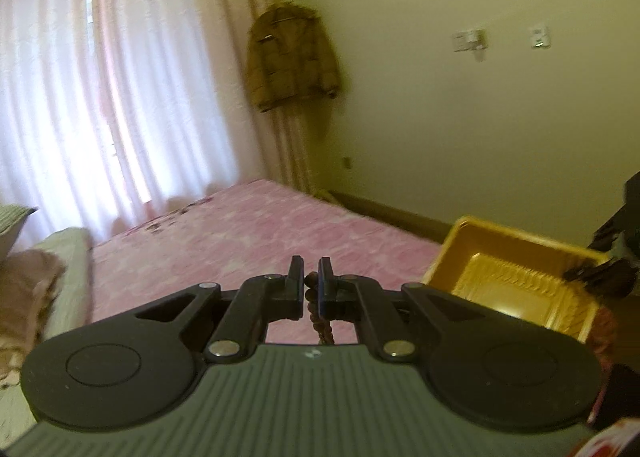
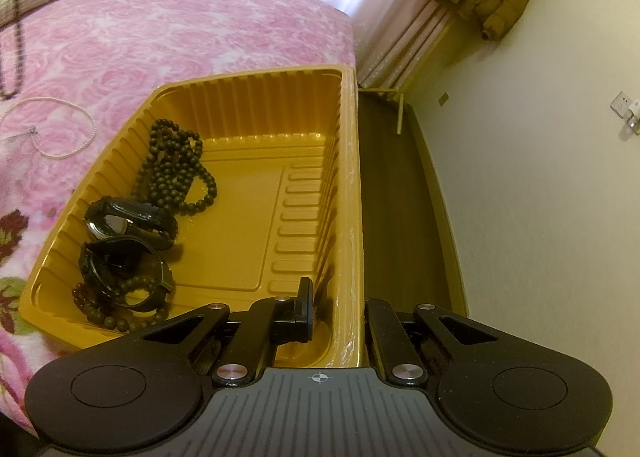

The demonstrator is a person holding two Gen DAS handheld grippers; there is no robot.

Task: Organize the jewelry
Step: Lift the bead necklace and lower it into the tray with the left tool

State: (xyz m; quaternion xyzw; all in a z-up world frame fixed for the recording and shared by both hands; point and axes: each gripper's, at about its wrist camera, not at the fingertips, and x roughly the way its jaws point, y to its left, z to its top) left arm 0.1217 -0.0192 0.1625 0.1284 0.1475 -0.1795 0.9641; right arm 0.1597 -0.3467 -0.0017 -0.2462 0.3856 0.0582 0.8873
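The left gripper [image 1: 311, 283] is clenched on a brown bead string [image 1: 320, 321] that hangs below its fingers, raised above the pink bedspread [image 1: 248, 233], with the yellow tray [image 1: 472, 231] at about three o'clock. The right gripper [image 2: 338, 309] pinches the tray's near wall, one finger inside. Watches [image 2: 128, 219] and dark beads [image 2: 176, 165] fill the tray's nine o'clock side. Best to carry the string across above the rim, lower it over the bare floor, then let go.

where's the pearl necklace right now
In the right wrist view, the pearl necklace lies looped on the pink bedspread at the left, just outside the yellow tray's left wall, beyond the dark beads inside.
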